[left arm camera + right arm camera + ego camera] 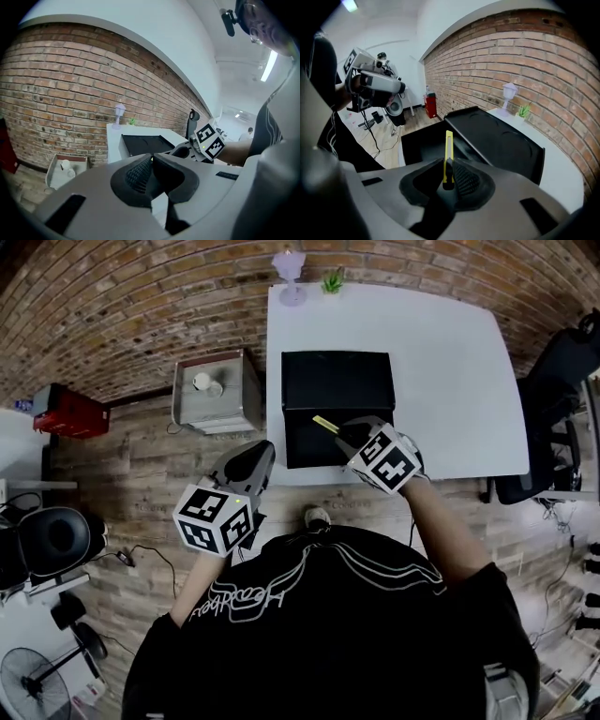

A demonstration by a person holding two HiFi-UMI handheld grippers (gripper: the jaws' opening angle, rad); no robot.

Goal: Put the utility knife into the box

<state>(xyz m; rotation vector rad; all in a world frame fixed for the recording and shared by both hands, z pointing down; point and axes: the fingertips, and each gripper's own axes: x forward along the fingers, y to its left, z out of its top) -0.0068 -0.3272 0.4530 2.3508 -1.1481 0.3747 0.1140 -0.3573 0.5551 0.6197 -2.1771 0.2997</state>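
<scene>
A yellow utility knife [448,157] stands clamped between the pads of my right gripper [449,174], its long body pointing forward. In the head view the knife [325,424] sticks out over the open black box [302,448] on the white table [450,381], and the right gripper [349,433] hovers at the box's near right edge. The box's lid [337,379] lies flat behind the cavity. My left gripper [246,465] hangs off the table's left front corner, over the wooden floor. Its jaws [151,164] are shut with nothing between them.
A grey metal stand [217,390] with a white cup is left of the table. A pale lamp [290,273] and a small green plant [332,281] sit at the table's far edge. A black office chair [553,418] stands at the right, a red case [67,412] at the left.
</scene>
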